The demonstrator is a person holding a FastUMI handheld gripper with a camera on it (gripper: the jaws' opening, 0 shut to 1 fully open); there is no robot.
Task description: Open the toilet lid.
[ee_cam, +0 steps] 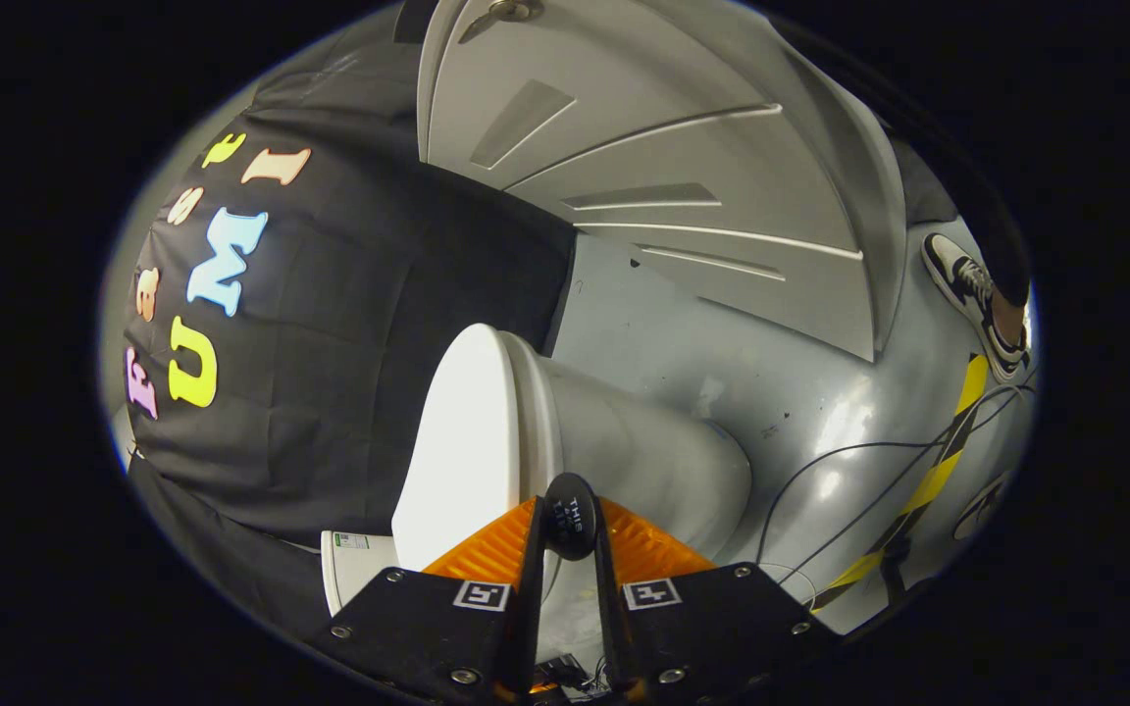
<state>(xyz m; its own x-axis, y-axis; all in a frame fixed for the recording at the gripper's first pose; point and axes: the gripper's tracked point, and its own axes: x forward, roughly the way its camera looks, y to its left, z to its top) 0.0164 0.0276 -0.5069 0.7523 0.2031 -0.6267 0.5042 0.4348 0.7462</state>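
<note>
Fingers (570, 534) pinch a small black knob (570, 517) at the toilet lid's (462, 441) rim. Lid stands raised just ahead, long axis along the fingers, bowl (653, 461) right.

A grey panelled door (663, 167) beyond, a sneaker (967, 284) on the floor (663, 343) — yellow-black tape (928, 480) crossed by loose cables (820, 471).

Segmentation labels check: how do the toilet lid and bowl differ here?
The lid is flat and thin; the bowl is rounded and bulky. The lid is brightly lit, the bowl shaded. Both look white, and they lie together, shut. The gripper clamps a black knob by the lid's edge.
</note>
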